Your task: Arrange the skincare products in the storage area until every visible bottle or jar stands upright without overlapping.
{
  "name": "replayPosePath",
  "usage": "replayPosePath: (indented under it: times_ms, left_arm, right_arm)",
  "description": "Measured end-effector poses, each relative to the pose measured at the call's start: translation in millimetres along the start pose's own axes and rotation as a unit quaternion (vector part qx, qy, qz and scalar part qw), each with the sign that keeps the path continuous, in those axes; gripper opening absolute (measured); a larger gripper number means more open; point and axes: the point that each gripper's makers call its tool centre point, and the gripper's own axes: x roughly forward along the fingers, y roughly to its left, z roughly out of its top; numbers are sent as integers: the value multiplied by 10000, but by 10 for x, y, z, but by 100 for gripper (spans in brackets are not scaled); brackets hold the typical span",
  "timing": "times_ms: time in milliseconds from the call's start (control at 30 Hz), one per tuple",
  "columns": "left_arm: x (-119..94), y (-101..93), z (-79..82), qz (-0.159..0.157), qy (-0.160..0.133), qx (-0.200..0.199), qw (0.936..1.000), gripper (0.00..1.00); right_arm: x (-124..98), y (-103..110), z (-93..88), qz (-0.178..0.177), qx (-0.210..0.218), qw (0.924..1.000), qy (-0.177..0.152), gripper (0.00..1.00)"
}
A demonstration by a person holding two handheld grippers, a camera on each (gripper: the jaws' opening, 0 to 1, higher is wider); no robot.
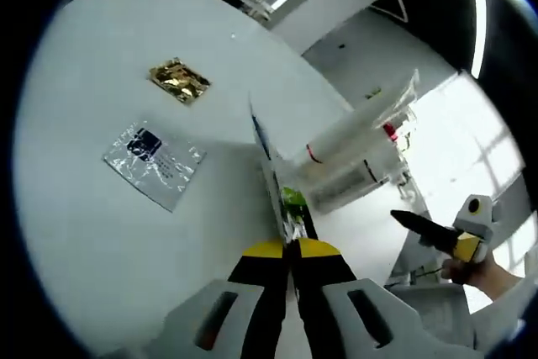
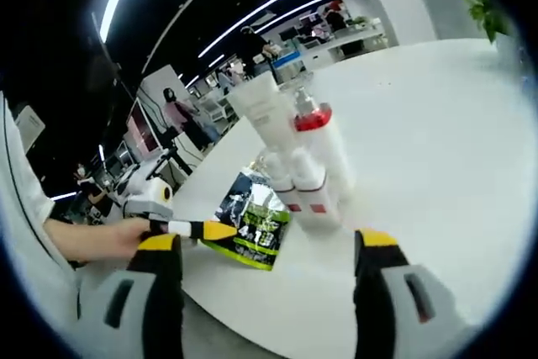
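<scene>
Sachet (image 2: 252, 229) edge is sitting clenched in my left gripper (image 1: 291, 245), flat beside the bottles (image 2: 307, 166), while my right gripper (image 2: 273, 250) is hanging released.

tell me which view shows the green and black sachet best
The right gripper view: the green and black printed sachet faces the camera, held by the left gripper. In the left gripper view, that sachet appears edge-on, pinched between closed fingers.

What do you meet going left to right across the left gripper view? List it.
Silver sachet → gold sachet → green-printed sachet clamped in the left gripper → right gripper.
</scene>
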Motion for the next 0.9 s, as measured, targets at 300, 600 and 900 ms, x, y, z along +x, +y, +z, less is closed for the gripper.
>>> replayPosePath:
  times_ms: [300,600,900]
  left_arm:
    - [7,61,-7,394,40,578,9975,3]
    - [-56,165,26,940,254,1629,9818,14]
    - [-150,228,187,1355,447,3235,9354,34]
  right_arm:
    - [-10,-16,-7,-21,29,10000,-3,85]
    - [-28,-15,-13,-31,38,10000,-1,84]
    - [-51,-24,-21,-65,58,10000,-6,84]
